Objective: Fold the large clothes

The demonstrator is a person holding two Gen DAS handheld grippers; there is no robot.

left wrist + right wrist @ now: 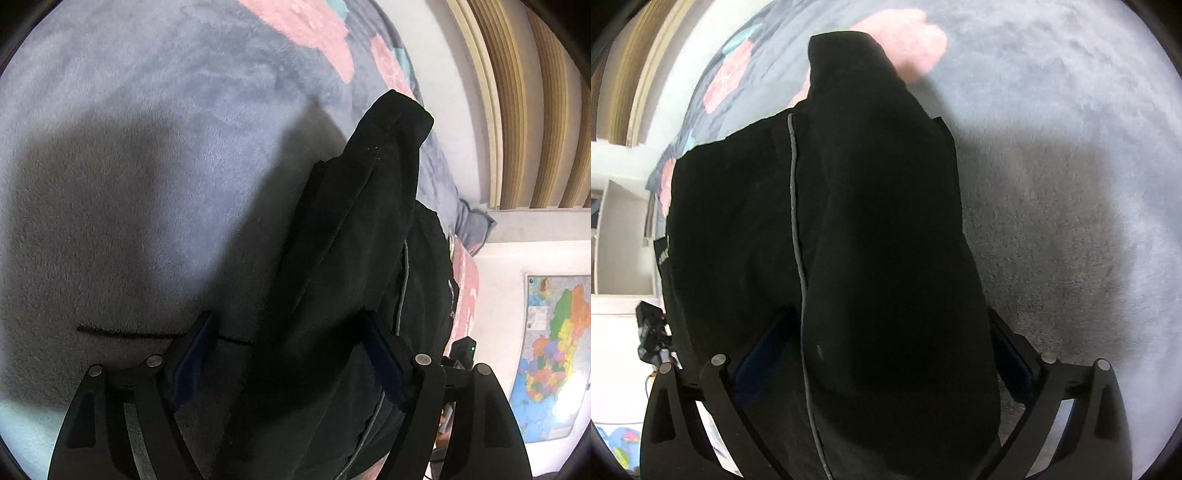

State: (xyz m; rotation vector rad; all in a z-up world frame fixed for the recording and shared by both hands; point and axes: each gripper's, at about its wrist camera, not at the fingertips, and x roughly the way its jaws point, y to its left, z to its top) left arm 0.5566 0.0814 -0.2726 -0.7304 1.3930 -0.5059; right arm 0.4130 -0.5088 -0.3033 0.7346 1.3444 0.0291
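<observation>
A large black garment (354, 258) with a thin grey piping line hangs bunched over a grey-blue fleece blanket. My left gripper (291, 354) has its jaws wide apart with a thick fold of the garment running between the blue pads (192, 358); whether they press the cloth is unclear. In the right wrist view the same black garment (871, 229) fills the middle and passes between the jaws of my right gripper (886, 354), which also stand wide apart around it. The cloth hides the inner faces of the pads.
The grey-blue blanket (129, 166) with pink and teal flower patches (905, 40) covers the bed. A ribbed wooden headboard or wall panel (524, 110) and a coloured wall map (554, 354) are at the right. A small dark device (650, 332) sits left of the right gripper.
</observation>
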